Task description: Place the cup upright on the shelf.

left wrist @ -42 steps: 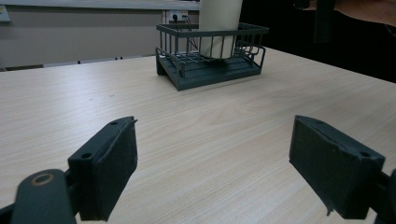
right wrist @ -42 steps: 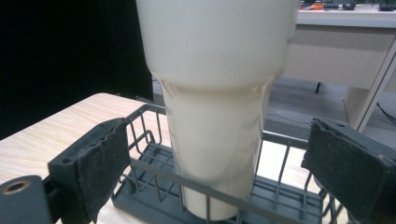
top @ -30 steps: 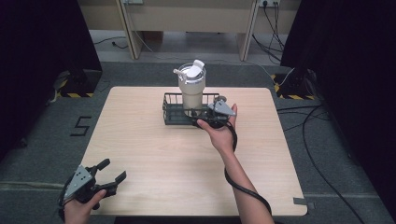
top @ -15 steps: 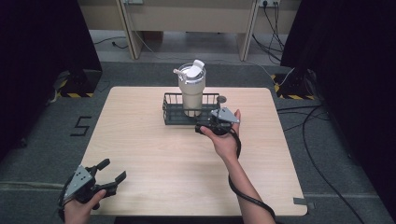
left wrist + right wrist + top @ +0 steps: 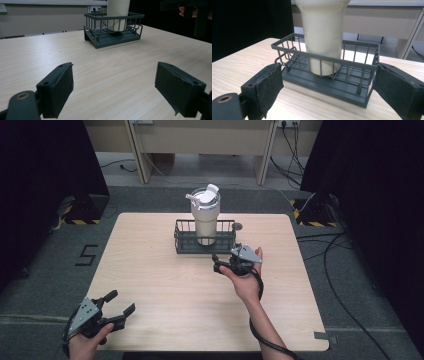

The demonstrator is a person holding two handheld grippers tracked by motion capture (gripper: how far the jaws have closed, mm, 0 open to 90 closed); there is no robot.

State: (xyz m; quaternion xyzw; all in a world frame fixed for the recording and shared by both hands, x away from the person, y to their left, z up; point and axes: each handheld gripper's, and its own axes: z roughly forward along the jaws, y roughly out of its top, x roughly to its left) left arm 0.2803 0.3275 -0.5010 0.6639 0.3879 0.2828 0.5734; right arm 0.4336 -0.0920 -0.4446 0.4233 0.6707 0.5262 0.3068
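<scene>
Hovering just in front of the wire basket (image 5: 205, 237), the right gripper (image 5: 226, 264) had its jaws spread wide and gripped nothing. In its own view the basket (image 5: 325, 75) lay straight ahead and close, framed between the two pads, with the cream tumbler (image 5: 323, 32) standing upright inside it, toward the middle. The step in hand looked like either an approach to the basket and tumbler or a pull-back after setting the tumbler down; the pictures alone did not settle which. The left gripper (image 5: 107, 312) was also open and empty, low over the table (image 5: 165, 285), with the basket (image 5: 113, 31) well ahead of it. Any next grasp would call for rising above the basket's rim and closing on the tumbler's body.
</scene>
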